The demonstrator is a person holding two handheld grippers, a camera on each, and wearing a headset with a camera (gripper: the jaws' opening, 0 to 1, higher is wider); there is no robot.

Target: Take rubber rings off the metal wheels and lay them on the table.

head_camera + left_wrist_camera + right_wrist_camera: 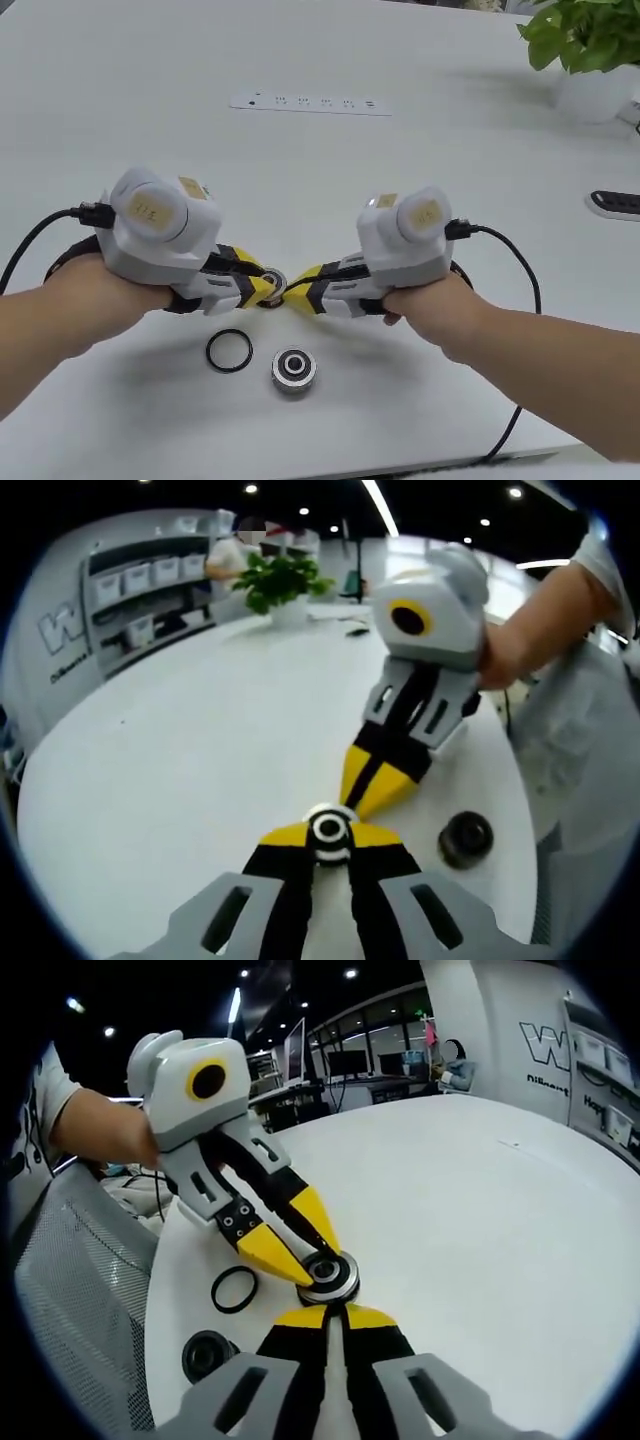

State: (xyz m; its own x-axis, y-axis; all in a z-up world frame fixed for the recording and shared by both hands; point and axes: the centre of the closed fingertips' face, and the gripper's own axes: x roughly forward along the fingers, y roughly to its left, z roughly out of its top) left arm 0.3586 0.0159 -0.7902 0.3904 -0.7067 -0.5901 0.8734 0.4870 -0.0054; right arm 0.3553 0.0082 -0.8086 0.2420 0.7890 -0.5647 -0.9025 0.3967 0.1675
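Got a wheel clamped in the left gripper, with the right gripper squeezed closed against its rim. Loose ring and spare wheel just lying on the table.

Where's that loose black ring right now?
In the head view the ring lies flat on the table near its front edge, just left of a loose wheel.

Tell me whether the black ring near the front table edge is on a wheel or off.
Off. The rubber ring lies flat on the table, beside the metal wheel and not touching it.
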